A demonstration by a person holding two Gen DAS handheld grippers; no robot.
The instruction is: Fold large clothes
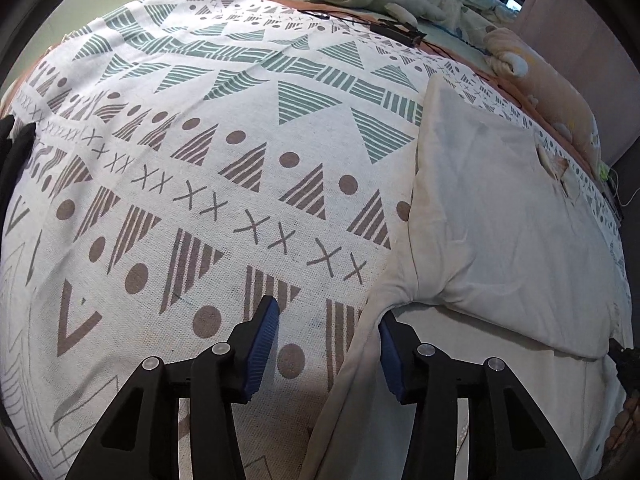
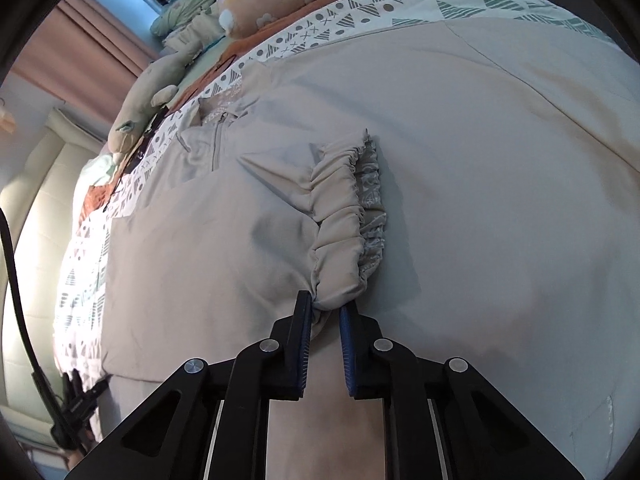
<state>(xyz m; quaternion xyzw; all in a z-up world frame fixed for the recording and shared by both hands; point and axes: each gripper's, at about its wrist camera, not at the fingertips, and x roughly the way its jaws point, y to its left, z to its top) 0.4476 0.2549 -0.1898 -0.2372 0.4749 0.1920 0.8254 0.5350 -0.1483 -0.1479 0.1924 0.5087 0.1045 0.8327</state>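
Your left gripper (image 1: 326,326) and right gripper (image 2: 325,312) look alike: black angular linkage arms at the bottom of frame, round silver pivot screws, ribbed blue pads (image 1: 262,346) lining each finger.

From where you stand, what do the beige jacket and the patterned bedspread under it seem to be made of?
The beige jacket looks like thin, smooth woven fabric, possibly a synthetic: matte, soft creases, an elastic-gathered cuff. The patterned bedspread looks like coarser woven cotton: visible grainy weave, printed triangles and dots.

Right hand-held gripper (image 2: 325,314) clamped, left (image 1: 326,334) parted
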